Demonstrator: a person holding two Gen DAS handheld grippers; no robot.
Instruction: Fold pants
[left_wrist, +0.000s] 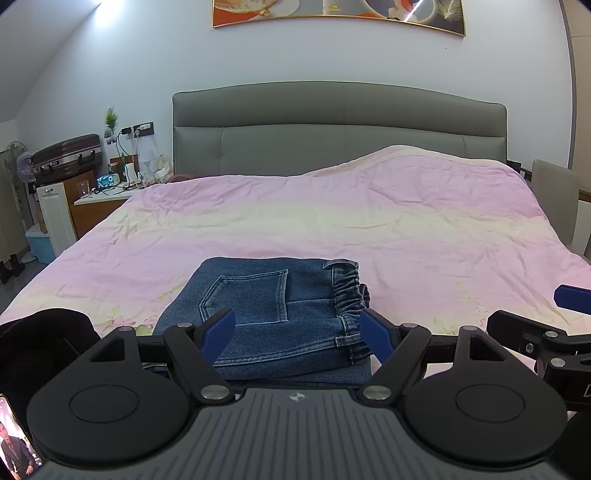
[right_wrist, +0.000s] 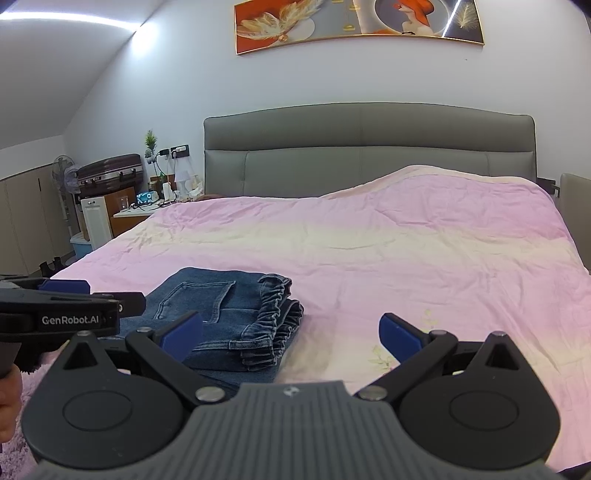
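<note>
While you look from left to right, you first see a black cloth (left_wrist: 44, 336) at the near left edge of the bed (left_wrist: 406, 229). A phone (left_wrist: 14, 443) glows in the bottom left corner.

Next comes your left gripper (left_wrist: 297, 328). Its blue fingers (left_wrist: 221, 326) are wide apart and hold nothing. The pants (left_wrist: 273, 314) lie right in front of it, flat on the pink cover, near the foot of the bed. They are blue jeans, and they look folded into a small neat pile already. The back pocket faces up. The bunched waistband (left_wrist: 347, 291) sits on the right side of the pile. The pile runs longer from side to side, with its round folded edge on the left.

Then comes your right gripper (right_wrist: 291, 336). Its jaws are wide apart too and hold nothing. From this hand the pants (right_wrist: 225, 317) lie ahead and off to the left. Only its left finger (right_wrist: 183, 334) hangs over the pile. Its right finger is over bare pink cover.

So your left hand is the nearer one. It points straight at the middle of the pile. If one more fold or a pat is needed, I think the left hand can go straight ahead, and the right hand must slide left first. The job looks nearly done.
</note>
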